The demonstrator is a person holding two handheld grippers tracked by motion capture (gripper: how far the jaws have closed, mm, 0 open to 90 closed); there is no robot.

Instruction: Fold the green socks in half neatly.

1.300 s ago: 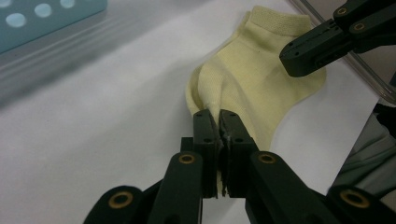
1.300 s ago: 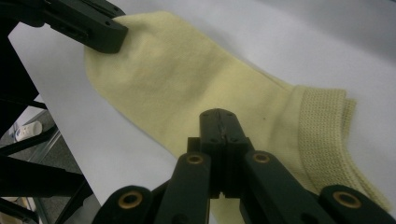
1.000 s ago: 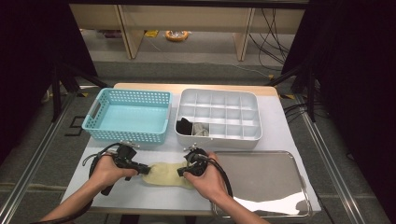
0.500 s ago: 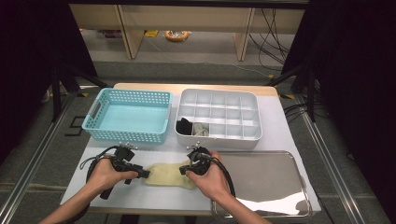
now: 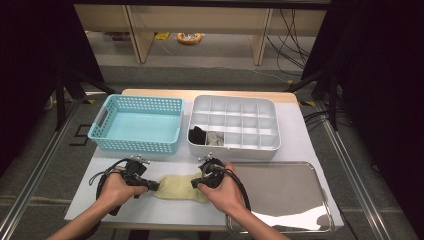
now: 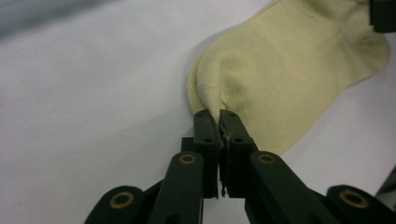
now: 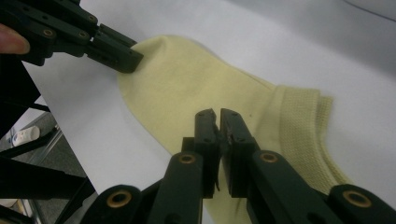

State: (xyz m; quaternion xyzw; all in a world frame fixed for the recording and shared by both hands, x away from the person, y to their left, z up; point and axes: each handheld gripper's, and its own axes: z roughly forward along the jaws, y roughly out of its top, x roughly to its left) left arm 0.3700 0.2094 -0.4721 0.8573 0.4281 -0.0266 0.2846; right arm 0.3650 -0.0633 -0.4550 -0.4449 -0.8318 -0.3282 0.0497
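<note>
From the high view, a pale yellow sock (image 5: 179, 186) lies flat on the white table cover (image 5: 300, 145), near the front edge and between the person's two hands. The left gripper (image 5: 152, 186) meets the sock's left end and the right gripper (image 5: 196, 184) sits on its right part. Behind them stand a light blue perforated basket (image 5: 102, 131) on the left and a grey compartment tray (image 5: 270, 106) on the right; a front-left compartment of that tray holds a black item (image 5: 198, 134) with a pale one just beside it (too small to name). A shiny metal tray (image 5: 310, 175) lies at the front right, its left edge under the right forearm.

In the left gripper view, the left gripper (image 6: 219, 116) has just been closing, and its jaws are now pinched together on a raised fold at the sock's (image 6: 289, 60) rounded end, the fabric pulled up into a small ridge between the tips.

In the right gripper view, the right gripper (image 7: 218, 115) has its jaws pressed together over the middle of the sock (image 7: 187, 84), near the ribbed cuff (image 7: 303, 126); whether fabric is caught between them I cannot tell. Farther off, the left gripper (image 7: 127, 61) grips the sock's far end, with a fingertip (image 7: 11, 42) at the picture's left edge.
</note>
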